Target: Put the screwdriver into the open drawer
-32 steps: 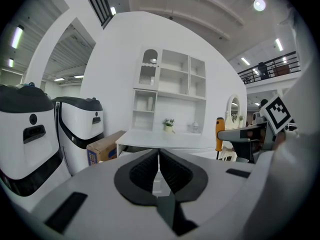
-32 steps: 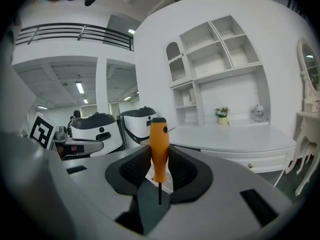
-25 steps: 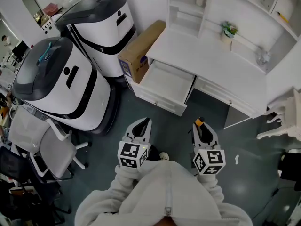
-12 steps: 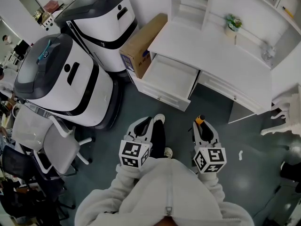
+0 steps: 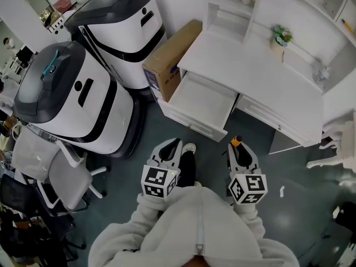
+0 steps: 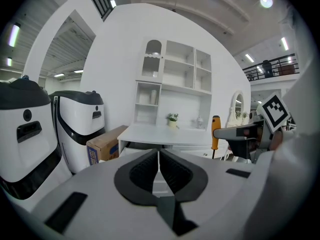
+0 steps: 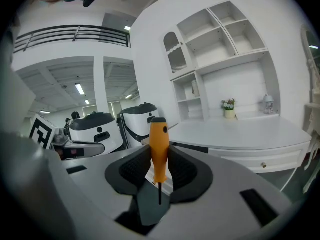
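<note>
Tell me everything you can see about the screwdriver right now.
The screwdriver has an orange, plastic-looking handle with a black cap and a small dark spot near the top, and a thin dark shaft. It stands upright, handle up, clamped at the handle between the jaws of the right gripper. Nothing else touches it; it is short of the open drawer.

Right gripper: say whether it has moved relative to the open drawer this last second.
Yes. The right gripper, shut on the screwdriver, has come slightly closer to the open drawer.
</note>
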The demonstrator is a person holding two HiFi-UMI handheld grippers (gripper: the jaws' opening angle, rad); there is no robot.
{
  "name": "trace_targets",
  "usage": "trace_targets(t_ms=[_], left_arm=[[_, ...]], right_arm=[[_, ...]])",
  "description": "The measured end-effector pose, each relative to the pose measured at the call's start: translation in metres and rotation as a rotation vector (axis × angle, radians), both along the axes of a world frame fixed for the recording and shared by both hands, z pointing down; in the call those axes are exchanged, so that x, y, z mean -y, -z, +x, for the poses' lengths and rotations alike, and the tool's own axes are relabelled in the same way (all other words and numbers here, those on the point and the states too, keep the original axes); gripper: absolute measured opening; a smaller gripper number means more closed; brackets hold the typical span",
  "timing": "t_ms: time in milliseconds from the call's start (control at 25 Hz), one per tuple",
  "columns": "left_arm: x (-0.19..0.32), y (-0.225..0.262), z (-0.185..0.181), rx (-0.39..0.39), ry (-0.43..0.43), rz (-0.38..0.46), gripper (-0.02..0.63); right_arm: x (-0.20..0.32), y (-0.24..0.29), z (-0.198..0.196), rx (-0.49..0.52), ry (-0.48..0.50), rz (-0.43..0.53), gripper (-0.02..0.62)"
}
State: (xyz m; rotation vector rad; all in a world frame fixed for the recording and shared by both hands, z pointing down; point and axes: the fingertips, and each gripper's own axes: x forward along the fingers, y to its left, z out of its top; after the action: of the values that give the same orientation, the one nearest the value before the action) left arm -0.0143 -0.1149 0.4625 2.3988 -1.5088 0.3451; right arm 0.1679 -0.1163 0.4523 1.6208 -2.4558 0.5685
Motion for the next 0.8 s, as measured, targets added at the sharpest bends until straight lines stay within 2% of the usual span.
trace_targets(t_ms=[440, 800], left_arm=[[0.105, 0.016, -0.013, -0.017, -0.012, 0.022, 0.025], [0.173, 0.010, -0.010, -0.029, -0.066, -0.009, 0.025]], right_arm=[[0.098, 0.017, -0.014, -0.007, -0.008, 0.023, 0.124], [0.152, 0.011, -0.008, -0.024, -0.071, -0.017, 0.123]])
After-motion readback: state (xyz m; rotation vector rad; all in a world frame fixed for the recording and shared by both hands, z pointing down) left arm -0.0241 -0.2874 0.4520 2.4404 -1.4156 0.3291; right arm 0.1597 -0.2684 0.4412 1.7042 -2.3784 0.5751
